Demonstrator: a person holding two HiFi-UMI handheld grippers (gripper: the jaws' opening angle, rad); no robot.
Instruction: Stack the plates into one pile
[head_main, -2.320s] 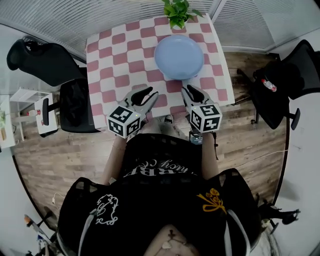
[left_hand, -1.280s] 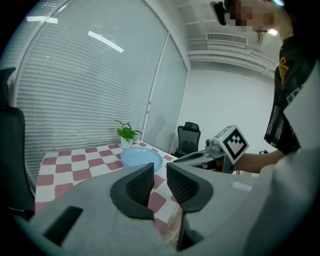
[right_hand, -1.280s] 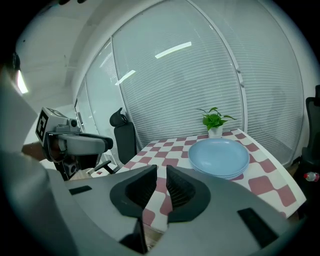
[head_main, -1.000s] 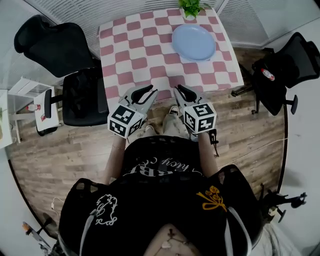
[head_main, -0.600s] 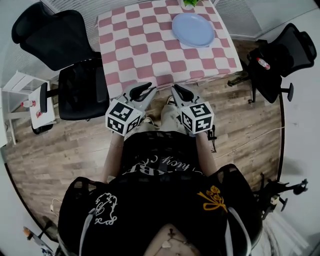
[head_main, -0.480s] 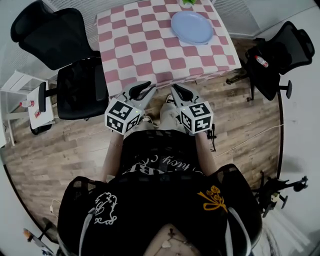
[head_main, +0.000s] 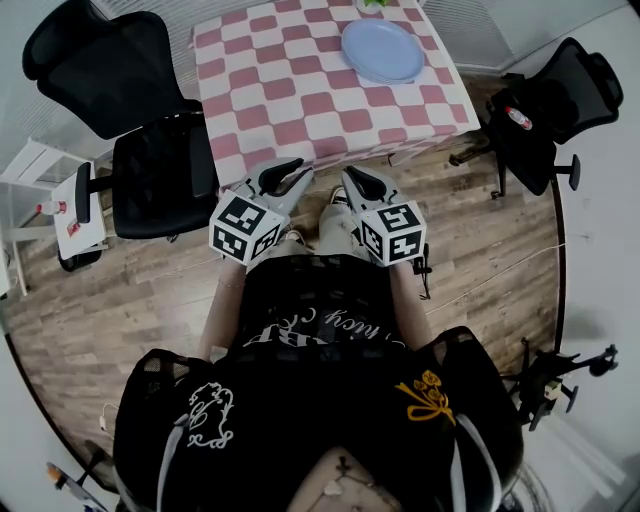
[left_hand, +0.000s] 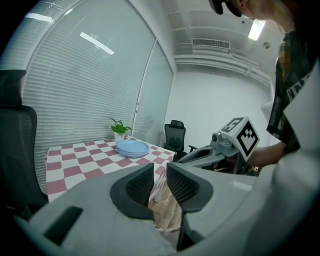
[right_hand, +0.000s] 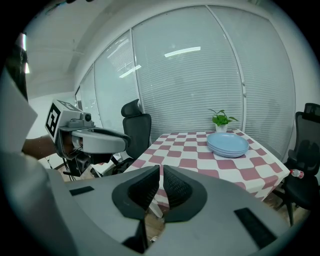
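Already in one pile, the blue plates (head_main: 382, 50) sit far right on the checkered table (head_main: 290, 105), beside a potted plant (right_hand: 220, 120). Nearer, off the table's edge, the left gripper (head_main: 290, 172) holds its jaws slightly apart, empty; the right gripper (head_main: 353, 178) has just closed its jaws together on nothing.

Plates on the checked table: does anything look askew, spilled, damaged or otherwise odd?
Nothing stands out. The blue plates sit level in one even pile on the checked table, near the potted plant, with nothing overhanging the edge. No chips or spills show from these views.
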